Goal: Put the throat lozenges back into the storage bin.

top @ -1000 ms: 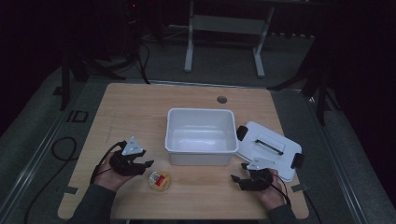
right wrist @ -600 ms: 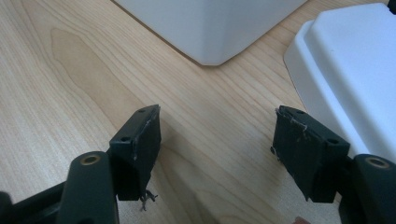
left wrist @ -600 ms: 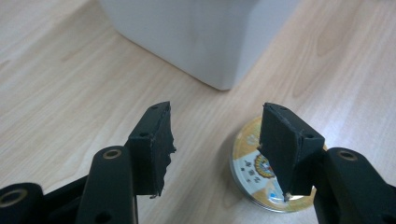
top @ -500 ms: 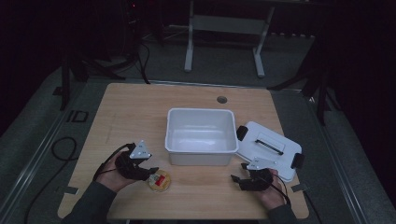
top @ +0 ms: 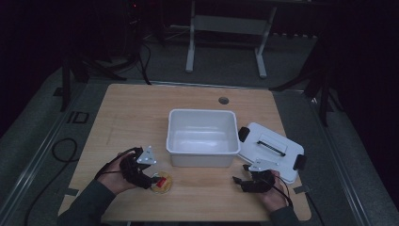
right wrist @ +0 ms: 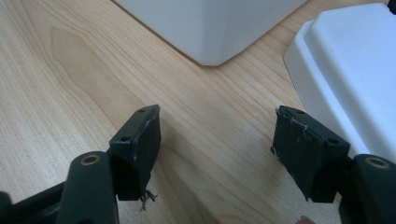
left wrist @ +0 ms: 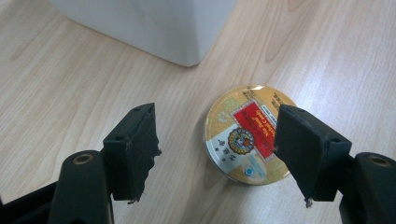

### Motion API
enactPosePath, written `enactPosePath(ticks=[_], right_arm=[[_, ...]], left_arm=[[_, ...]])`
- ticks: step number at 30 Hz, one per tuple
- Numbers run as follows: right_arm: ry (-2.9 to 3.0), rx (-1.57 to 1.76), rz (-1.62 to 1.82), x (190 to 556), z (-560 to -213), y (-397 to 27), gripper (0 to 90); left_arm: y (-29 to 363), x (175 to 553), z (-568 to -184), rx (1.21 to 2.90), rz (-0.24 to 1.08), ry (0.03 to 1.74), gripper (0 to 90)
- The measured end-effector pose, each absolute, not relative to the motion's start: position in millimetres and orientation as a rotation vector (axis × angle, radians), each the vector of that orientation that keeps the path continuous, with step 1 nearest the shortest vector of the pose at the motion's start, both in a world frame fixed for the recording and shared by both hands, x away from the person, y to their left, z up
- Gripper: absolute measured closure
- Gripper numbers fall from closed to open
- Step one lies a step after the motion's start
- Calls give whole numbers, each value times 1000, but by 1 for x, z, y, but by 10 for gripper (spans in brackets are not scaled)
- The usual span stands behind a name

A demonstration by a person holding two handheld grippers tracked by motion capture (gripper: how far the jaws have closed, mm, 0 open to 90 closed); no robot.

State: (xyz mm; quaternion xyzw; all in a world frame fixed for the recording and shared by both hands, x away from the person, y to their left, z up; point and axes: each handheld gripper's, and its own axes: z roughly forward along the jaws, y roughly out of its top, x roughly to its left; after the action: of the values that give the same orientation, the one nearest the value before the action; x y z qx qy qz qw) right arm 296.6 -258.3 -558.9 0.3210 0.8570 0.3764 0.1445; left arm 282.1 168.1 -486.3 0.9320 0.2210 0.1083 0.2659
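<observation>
Round gold tin (left wrist: 250, 135) with a red label, white tub (top: 202, 136), white lid (top: 270, 148), pale woodgrain counter (top: 136, 117).

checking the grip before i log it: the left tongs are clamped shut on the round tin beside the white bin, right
Not quite. The left tongs are open, their jaws just opened wider, and the round tin lies free between them beside the white bin. The left gripper view shows it.
</observation>
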Motion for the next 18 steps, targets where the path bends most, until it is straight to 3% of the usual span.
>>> enactPosePath(ticks=[18], right_arm=[[2471,925,1085,297,-559,-258,315]], left_arm=[[155,280,-495,2620,254,518,288]])
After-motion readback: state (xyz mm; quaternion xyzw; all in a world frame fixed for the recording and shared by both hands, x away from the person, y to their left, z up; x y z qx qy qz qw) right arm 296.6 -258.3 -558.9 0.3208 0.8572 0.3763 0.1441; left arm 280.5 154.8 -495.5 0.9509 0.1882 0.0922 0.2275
